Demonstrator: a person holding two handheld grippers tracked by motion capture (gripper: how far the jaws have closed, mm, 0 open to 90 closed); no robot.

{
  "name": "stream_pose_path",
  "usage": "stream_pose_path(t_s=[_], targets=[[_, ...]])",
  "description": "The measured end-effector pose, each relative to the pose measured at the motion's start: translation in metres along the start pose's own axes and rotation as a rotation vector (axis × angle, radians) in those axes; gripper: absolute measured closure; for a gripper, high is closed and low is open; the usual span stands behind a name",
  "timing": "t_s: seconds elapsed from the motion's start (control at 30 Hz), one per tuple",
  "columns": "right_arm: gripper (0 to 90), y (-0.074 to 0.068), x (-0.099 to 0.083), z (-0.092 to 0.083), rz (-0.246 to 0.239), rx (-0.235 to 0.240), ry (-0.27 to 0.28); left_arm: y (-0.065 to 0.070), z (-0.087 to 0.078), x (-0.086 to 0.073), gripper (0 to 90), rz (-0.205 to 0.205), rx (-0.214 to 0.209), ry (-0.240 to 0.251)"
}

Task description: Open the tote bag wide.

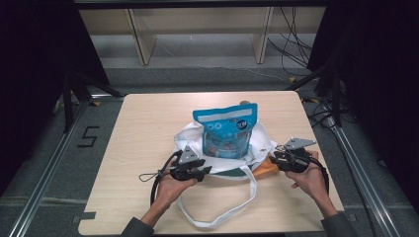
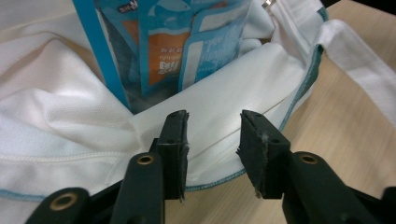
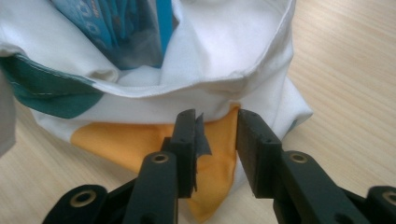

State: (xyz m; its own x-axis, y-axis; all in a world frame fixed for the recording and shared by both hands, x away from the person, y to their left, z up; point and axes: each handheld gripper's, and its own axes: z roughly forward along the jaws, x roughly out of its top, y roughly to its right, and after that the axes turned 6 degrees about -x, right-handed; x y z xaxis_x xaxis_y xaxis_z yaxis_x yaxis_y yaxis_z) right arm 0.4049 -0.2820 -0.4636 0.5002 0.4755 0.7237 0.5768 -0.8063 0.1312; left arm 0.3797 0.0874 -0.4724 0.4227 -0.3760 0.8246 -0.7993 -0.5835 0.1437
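White woven cloth, a soft tote bag (image 1: 262, 143) with a trailing strap (image 1: 242, 202), is seen from the high view mid-table on the pale wood tabletop (image 1: 148, 123), a glossy blue foil pouch (image 1: 226, 131) standing inside it; the left gripper (image 1: 200, 172) and right gripper (image 1: 276, 159) flank it. In the left gripper view, the jaws stand apart over the teal-stitched rim (image 2: 299, 93); a deep bite on the hem is judged best. In the right gripper view, the jaws stand apart at an orange patch (image 3: 140, 140).
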Motion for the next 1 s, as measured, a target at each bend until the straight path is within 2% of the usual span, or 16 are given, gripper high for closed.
stream_pose_path(t_s=[0.07,0.1,0.2,0.23,0.33,0.37,0.43,0.47,0.57,0.7,0.77,0.83,0.87,0.93,0.97,1.0], targets=[[66.8,-0.002,0.001,-0.002,0.017,0.008,-0.002,0.000,-0.001,0.000,59.4,-0.006,0.002,0.015],[64.2,-0.002,0.001,-0.003,0.002,-0.004,0.018,-0.001,-0.004,-0.001,57.5,0.009,-0.002,-0.003],[62.3,-0.004,0.001,-0.006,0.029,0.004,0.013,-0.001,-0.005,-0.002,55.8,-0.020,0.005,0.019],[61.1,-0.004,0.001,-0.007,0.015,0.016,0.012,-0.002,-0.007,-0.001,55.0,0.002,0.004,0.006],[57.9,-0.006,0.001,-0.010,0.017,0.011,0.012,-0.001,-0.008,-0.001,50.8,-0.034,-0.002,0.036],[57.1,-0.008,0.001,-0.011,0.033,0.013,0.008,-0.002,-0.012,-0.001,49.2,-0.019,0.002,0.012],[54.3,-0.009,0.001,-0.012,0.020,0.012,0.021,-0.002,-0.014,-0.002,47.2,-0.015,0.008,0.010],[53.5,-0.012,0.001,-0.014,0.043,0.014,0.003,-0.001,-0.016,-0.003,46.1,-0.015,0.005,0.013],[51.7,-0.012,-0.001,-0.016,0.010,0.013,0.030,0.000,-0.022,-0.005,40.8,-0.019,0.000,0.017],[49.4,-0.018,-0.006,-0.021,0.046,0.025,0.013,0.001,-0.031,-0.010,36.7,-0.028,0.007,0.034],[48.4,-0.017,-0.007,-0.021,0.035,0.015,0.021,0.000,-0.036,-0.013,35.5,-0.008,0.011,0.022],[47.5,-0.016,-0.008,-0.021,0.005,0.019,0.035,0.001,-0.038,-0.017,34.0,-0.027,0.022,0.036],[47.1,-0.019,-0.009,-0.022,0.040,0.020,0.023,0.004,-0.041,-0.019,33.5,-0.041,0.026,0.030],[44.8,-0.018,-0.009,-0.023,0.020,0.022,0.032,0.005,-0.044,-0.023,33.1,-0.031,0.033,0.028],[43.7,-0.019,-0.009,-0.023,0.020,0.019,0.029,0.007,-0.045,-0.025,32.8,-0.050,0.022,0.041],[42.7,-0.022,-0.010,-0.024,0.040,0.020,0.028,0.009,-0.047,-0.028,32.3,-0.042,0.033,0.043]])
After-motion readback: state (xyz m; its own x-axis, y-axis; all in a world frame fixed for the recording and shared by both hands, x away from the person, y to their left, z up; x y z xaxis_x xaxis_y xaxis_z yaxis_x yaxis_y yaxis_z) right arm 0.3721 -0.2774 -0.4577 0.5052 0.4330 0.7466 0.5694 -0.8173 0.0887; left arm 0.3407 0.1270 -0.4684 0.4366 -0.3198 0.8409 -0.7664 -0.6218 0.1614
